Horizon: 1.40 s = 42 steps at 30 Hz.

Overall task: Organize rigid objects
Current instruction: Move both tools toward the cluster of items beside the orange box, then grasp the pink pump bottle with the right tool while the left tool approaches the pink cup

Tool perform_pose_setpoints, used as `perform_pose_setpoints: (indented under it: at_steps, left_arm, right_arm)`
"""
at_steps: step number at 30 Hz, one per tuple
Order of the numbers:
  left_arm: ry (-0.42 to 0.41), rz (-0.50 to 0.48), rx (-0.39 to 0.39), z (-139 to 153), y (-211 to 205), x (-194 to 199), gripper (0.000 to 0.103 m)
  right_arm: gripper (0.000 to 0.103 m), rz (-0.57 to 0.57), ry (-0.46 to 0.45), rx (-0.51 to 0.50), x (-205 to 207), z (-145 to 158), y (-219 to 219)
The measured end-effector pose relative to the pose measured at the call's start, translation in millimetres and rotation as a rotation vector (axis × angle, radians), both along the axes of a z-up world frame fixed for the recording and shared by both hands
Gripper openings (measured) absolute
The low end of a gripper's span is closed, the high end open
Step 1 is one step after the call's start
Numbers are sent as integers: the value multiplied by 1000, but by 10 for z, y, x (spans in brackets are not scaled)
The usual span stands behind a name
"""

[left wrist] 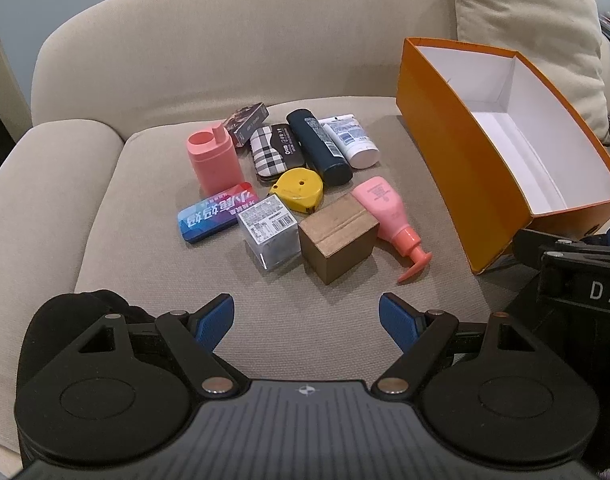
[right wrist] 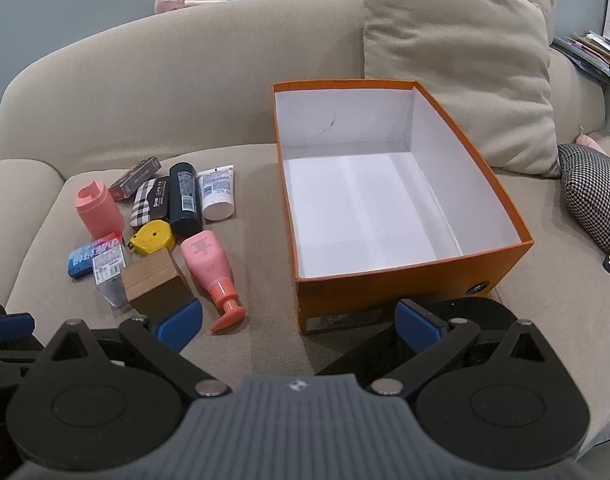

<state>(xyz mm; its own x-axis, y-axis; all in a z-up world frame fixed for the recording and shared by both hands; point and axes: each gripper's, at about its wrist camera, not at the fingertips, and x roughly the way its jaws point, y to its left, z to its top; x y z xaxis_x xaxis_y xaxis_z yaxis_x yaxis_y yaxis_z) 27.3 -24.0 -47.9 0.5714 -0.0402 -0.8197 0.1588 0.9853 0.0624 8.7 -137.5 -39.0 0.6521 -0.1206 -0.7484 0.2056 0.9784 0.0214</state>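
A cluster of rigid objects lies on the sofa seat: a pink cup (left wrist: 215, 158), a plaid case (left wrist: 271, 152), a dark bottle (left wrist: 319, 146), a white tube (left wrist: 353, 142), a yellow tape measure (left wrist: 299, 189), a blue tin (left wrist: 217, 213), a clear labelled box (left wrist: 269, 231), a brown cardboard box (left wrist: 337, 236) and a pink pump bottle (left wrist: 389, 212). An open orange box (right wrist: 409, 284) with a bare white inside stands to their right. My left gripper (left wrist: 307, 322) is open and empty, in front of the cluster. My right gripper (right wrist: 299, 322) is open and empty, in front of the orange box.
The sofa backrest (left wrist: 225, 52) rises behind the objects and an armrest (left wrist: 45, 168) lies on the left. A beige cushion (right wrist: 461, 68) leans behind the orange box. A houndstooth pillow (right wrist: 593, 196) lies at the right, with books (right wrist: 593, 48) beyond.
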Motion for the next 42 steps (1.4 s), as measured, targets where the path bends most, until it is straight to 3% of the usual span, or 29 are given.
perform_pose_setpoints:
  at_steps: [3, 8, 10, 13, 16, 19, 42]
  left_arm:
    - [-3, -4, -6, 2, 0, 3, 91]
    - [10, -26, -67, -11, 21, 26, 73]
    - [28, -31, -84, -31, 32, 40, 64]
    - [55, -34, -111, -61, 61, 64, 51]
    - [77, -42, -153, -100, 101, 101, 34]
    - [85, -56, -182, -127, 129, 156, 28]
    - [188, 4, -219, -573, 300, 813, 27]
  right_arm:
    - [102, 1, 0, -8, 6, 1, 15]
    - [97, 15, -12, -5, 1, -4, 45]
    - [75, 39, 8, 20, 19, -24, 66]
    - [58, 78, 42, 44, 47, -80, 127]
    - [46, 130, 58, 60, 99, -141, 209]
    - [38, 170, 70, 82, 186, -206, 260]
    - [37, 154, 259, 105, 1089, -1118, 376]
